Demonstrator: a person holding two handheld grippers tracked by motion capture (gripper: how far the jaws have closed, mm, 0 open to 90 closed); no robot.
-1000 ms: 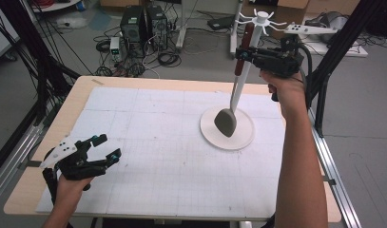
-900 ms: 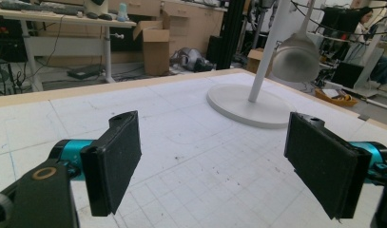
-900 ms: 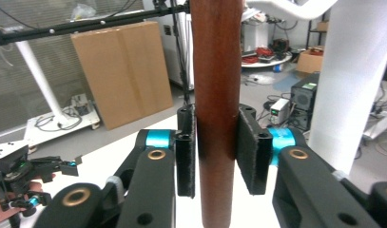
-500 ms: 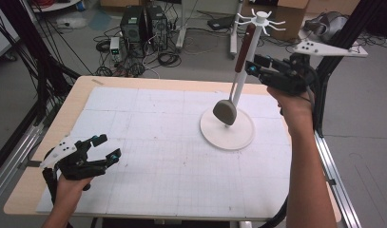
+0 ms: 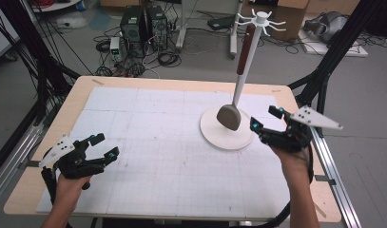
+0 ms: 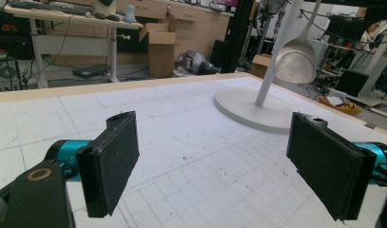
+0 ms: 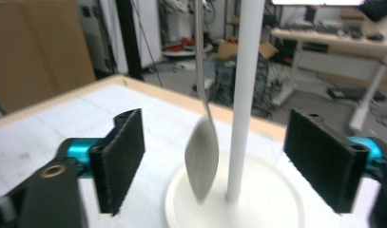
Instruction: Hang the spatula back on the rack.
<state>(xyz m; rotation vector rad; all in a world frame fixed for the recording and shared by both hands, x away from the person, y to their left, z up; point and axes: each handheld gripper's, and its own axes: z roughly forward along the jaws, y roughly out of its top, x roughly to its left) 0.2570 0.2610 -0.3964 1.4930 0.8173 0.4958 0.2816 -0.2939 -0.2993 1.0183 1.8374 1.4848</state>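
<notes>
High view is showing a wooden table [image 5: 48, 142] with a white gridded mat [image 5: 153, 142] lying on it; a white rack [image 5: 246, 61] is standing on a round base [image 5: 215, 135] at about three o'clock on the mat; a big spoon [image 5: 229, 116] with a dark red handle is hanging from one of the hooks at the top of the rack, and its grey bowl is hanging just above the base, right beside the pole. The right gripper [image 5: 266, 119] is sitting at about four o'clock, just beside the base; its jaws are standing wide apart and holding nothing; they are pointing at the spoon but not touching it. The left gripper [image 5: 101, 145] is waiting at about eight o'clock, well apart from the rack; its jaws are wide apart too, and nothing is sitting between them.

Right gripper view is looking along the two black pads [image 7: 122, 156]; the spoon [image 7: 202, 159] is hanging between them but farther off, looking a bit blurry, with the white pole [image 7: 241, 104] just beside it at its three o'clock side.

Left gripper view is showing the mat [image 6: 181, 142] between the open pads [image 6: 112, 161]; the rack's base [image 6: 250, 107] and the shiny spoon bowl [image 6: 295, 59] are showing far away at about one o'clock.
</notes>
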